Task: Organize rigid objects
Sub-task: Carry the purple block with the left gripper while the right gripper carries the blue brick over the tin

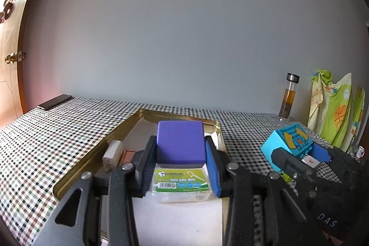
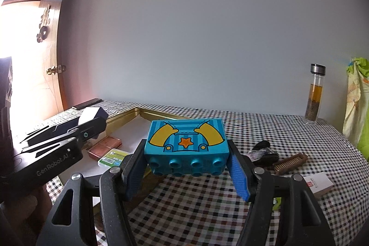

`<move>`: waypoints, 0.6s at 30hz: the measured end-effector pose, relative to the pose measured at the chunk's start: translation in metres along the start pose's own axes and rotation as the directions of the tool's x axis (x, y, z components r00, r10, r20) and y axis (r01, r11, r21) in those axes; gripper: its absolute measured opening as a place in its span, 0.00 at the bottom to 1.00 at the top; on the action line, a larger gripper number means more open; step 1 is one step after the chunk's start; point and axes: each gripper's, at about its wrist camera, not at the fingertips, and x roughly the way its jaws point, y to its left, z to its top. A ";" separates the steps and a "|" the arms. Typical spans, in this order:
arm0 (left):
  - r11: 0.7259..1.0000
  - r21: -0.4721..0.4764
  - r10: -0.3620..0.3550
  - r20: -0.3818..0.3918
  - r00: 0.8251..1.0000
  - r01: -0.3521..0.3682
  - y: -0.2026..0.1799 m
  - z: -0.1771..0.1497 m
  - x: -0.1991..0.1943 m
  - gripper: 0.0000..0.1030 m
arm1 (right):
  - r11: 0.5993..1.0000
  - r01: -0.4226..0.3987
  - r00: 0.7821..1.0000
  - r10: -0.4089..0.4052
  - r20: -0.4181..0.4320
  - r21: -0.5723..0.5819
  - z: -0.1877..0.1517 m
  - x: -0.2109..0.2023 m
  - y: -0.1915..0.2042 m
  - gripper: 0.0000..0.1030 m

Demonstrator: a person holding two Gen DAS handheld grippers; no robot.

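My left gripper (image 1: 180, 140) is shut on a purple block (image 1: 180, 146), which hangs above a gold-rimmed tray (image 1: 96, 142). Straight beneath it in the tray lies a clear floss box with a green label (image 1: 182, 179). A small white block (image 1: 113, 153) and a brown tile (image 2: 105, 145) also lie in the tray. My right gripper (image 2: 186, 144) is shut on a blue toy brick (image 2: 186, 137) with yellow arms and an orange star, held over the checkered cloth to the right of the tray. In the right wrist view the left gripper (image 2: 92, 121) shows at the left.
A glass bottle (image 2: 314, 93) stands at the back right by the wall. A wooden brush (image 2: 290, 163), a dark bundle (image 2: 263, 151) and a small white box (image 2: 318, 183) lie on the cloth at the right. A dark phone (image 1: 55, 102) rests at the far left corner.
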 end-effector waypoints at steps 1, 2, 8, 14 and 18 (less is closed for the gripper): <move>1.000 -0.002 0.001 -0.002 1.000 -0.001 0.001 0.000 0.000 0.38 | 1.000 -0.004 1.000 0.004 -0.002 -0.002 0.000 0.001 0.001 0.65; 1.000 -0.005 0.003 -0.004 1.000 -0.003 0.003 0.000 0.001 0.38 | 1.000 -0.010 1.000 0.010 -0.005 -0.005 0.000 0.002 0.003 0.65; 1.000 -0.025 -0.001 -0.021 1.000 0.000 0.010 0.001 0.003 0.38 | 0.999 -0.035 0.999 0.035 -0.016 -0.014 0.000 0.006 0.010 0.65; 1.000 -0.028 -0.003 -0.043 0.999 0.001 0.012 0.001 0.007 0.38 | 0.999 -0.049 0.998 0.049 -0.028 -0.012 0.001 0.009 0.011 0.65; 1.000 -0.029 0.003 -0.062 0.998 -0.005 0.015 0.001 0.010 0.38 | 0.998 -0.063 0.997 0.063 -0.048 -0.012 0.002 0.014 0.013 0.65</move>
